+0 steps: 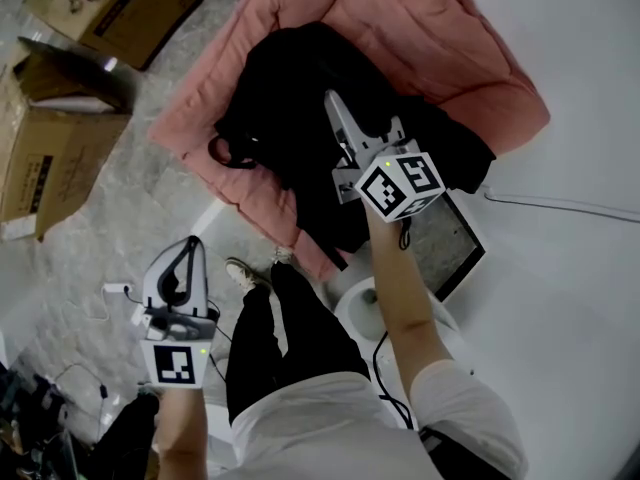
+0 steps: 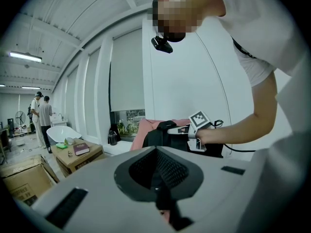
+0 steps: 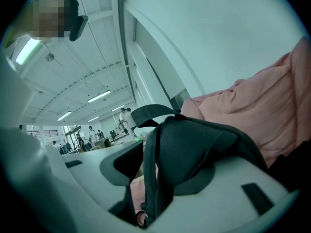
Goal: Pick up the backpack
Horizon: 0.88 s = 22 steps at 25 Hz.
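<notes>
In the head view we are reaching the right claw (image 1: 338, 118) into the black backpack (image 1: 270, 98), which is lying slumped on a pink quilt (image 1: 420, 28), while the left claw (image 1: 188, 253) is hanging low beside our leg, well apart from the bag and near the cardboard boxes (image 1: 50, 138). In the left gripper view we are seeing the left claw (image 2: 160, 193) with its jaws pressed together and nothing between them; beyond it the backpack (image 2: 160, 135) is sitting on the quilt (image 2: 146, 127) with the right claw's marker cube (image 2: 200, 119) just over it. In the right gripper view the right claw (image 3: 155, 178) is clamping a fold of the backpack (image 3: 194, 149), its dark fabric and strap running down between the jaws, with the carry loop (image 3: 146, 113) arching above and the quilt (image 3: 272, 106) behind. We are judging the grip as made and the lift as the step in hand: it should go best if we are raising straight up and slowly, watching that the fabric is not sliding out of the jaws and that the quilt is not coming along with it.
</notes>
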Each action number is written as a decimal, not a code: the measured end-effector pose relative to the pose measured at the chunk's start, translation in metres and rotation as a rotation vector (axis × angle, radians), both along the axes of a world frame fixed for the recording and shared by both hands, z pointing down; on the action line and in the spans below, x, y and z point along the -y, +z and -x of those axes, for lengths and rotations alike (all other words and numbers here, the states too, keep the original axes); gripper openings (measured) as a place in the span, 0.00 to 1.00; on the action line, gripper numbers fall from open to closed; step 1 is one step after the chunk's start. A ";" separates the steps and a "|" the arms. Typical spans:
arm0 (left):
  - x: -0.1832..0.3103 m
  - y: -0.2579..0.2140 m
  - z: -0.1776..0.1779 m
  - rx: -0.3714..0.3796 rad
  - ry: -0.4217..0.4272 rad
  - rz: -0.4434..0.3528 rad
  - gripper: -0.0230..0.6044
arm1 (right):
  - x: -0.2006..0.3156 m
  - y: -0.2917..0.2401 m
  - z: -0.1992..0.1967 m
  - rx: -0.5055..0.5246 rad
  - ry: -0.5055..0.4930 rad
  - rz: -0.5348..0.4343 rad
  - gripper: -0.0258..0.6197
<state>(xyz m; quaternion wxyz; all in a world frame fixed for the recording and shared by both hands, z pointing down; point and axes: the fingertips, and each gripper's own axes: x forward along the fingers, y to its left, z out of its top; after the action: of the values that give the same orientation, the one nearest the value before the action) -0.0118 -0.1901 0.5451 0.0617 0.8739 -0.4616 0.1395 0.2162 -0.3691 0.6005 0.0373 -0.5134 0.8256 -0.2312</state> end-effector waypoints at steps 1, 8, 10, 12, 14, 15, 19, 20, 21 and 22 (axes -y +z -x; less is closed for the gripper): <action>0.001 0.000 0.002 0.002 -0.005 0.003 0.06 | 0.003 -0.001 0.001 0.003 0.003 -0.010 0.33; -0.005 -0.003 0.013 0.024 -0.034 0.009 0.06 | 0.013 0.003 0.003 0.039 0.051 -0.061 0.33; -0.006 -0.004 0.013 0.019 -0.040 0.007 0.06 | 0.016 0.005 0.006 0.047 0.051 -0.067 0.33; -0.008 -0.005 0.008 0.019 -0.035 0.001 0.06 | 0.020 0.007 0.006 0.058 0.049 -0.070 0.33; -0.010 -0.004 0.004 0.021 -0.031 -0.002 0.06 | 0.025 0.007 0.005 0.082 0.052 -0.078 0.33; -0.011 -0.003 0.004 0.021 -0.031 0.000 0.06 | 0.028 0.006 0.005 0.094 0.056 -0.082 0.33; -0.013 -0.001 0.010 0.022 -0.047 0.010 0.06 | 0.027 -0.005 0.011 0.130 0.053 -0.097 0.28; -0.013 -0.001 0.010 0.017 -0.051 0.007 0.06 | 0.025 -0.005 0.011 0.125 0.049 -0.096 0.25; -0.013 -0.002 0.010 0.012 -0.053 0.004 0.06 | 0.023 -0.005 0.010 0.111 0.047 -0.090 0.21; -0.013 -0.003 0.009 0.008 -0.053 0.003 0.06 | 0.022 -0.004 0.008 0.094 0.047 -0.083 0.18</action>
<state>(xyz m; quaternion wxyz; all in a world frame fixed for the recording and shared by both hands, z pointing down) -0.0206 -0.1766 0.5424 0.0647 0.8606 -0.4849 0.1419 0.2081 -0.3907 0.5965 0.1028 -0.5192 0.8195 -0.2196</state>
